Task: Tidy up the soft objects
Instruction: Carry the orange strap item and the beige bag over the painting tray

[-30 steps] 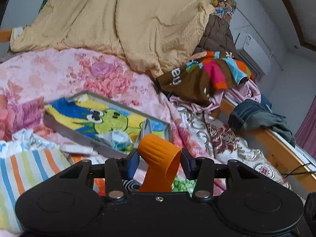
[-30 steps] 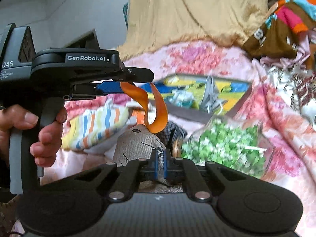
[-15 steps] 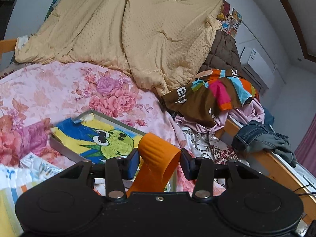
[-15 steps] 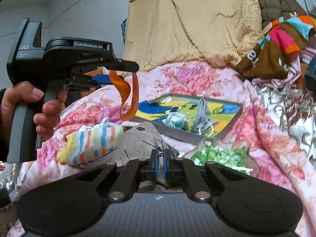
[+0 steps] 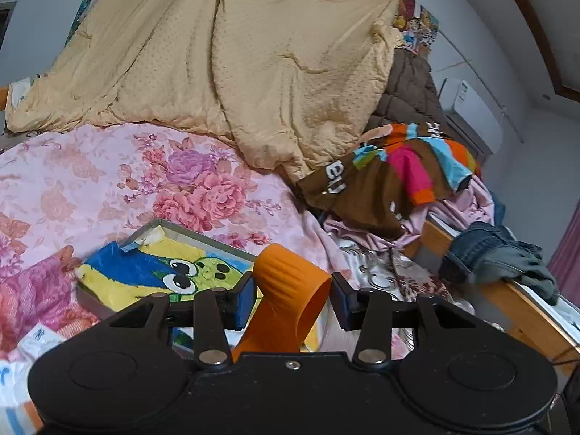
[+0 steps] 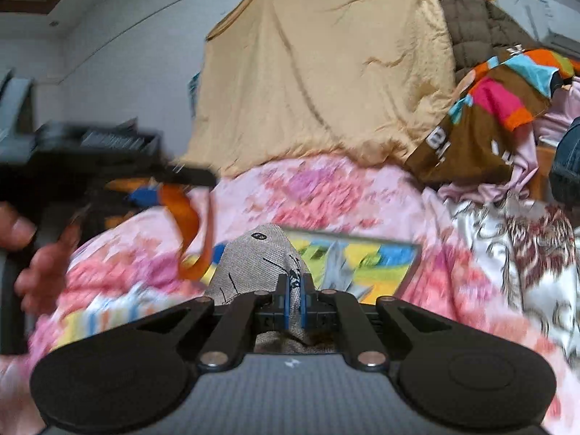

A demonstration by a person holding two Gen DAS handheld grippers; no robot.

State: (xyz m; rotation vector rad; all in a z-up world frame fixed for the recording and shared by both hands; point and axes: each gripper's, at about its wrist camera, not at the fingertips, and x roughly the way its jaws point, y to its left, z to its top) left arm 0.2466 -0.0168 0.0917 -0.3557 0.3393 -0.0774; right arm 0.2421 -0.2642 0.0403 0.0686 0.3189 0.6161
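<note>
My left gripper (image 5: 291,299) is shut on an orange soft ring-shaped band (image 5: 290,297), held above the flowered bed. It shows from the side in the right wrist view (image 6: 188,224), blurred, hanging from the left gripper (image 6: 152,188). My right gripper (image 6: 294,301) is shut on a grey woven fabric piece with black stitching (image 6: 261,257), lifted above the bed. A metal tray with a green and yellow cartoon picture (image 5: 170,272) lies on the sheet just ahead of both grippers (image 6: 362,264).
A big tan blanket (image 5: 235,65) is heaped at the back. A brown striped garment (image 5: 380,185) and jeans (image 5: 496,257) lie right, by the wooden bed edge (image 5: 507,304). A striped cloth (image 6: 105,315) lies at left.
Both grippers have risen and tilted up with their loads; the tray and striped cloth sit lower in view. The green-patterned clear bag has dropped out of the right view, which is now blurred.
</note>
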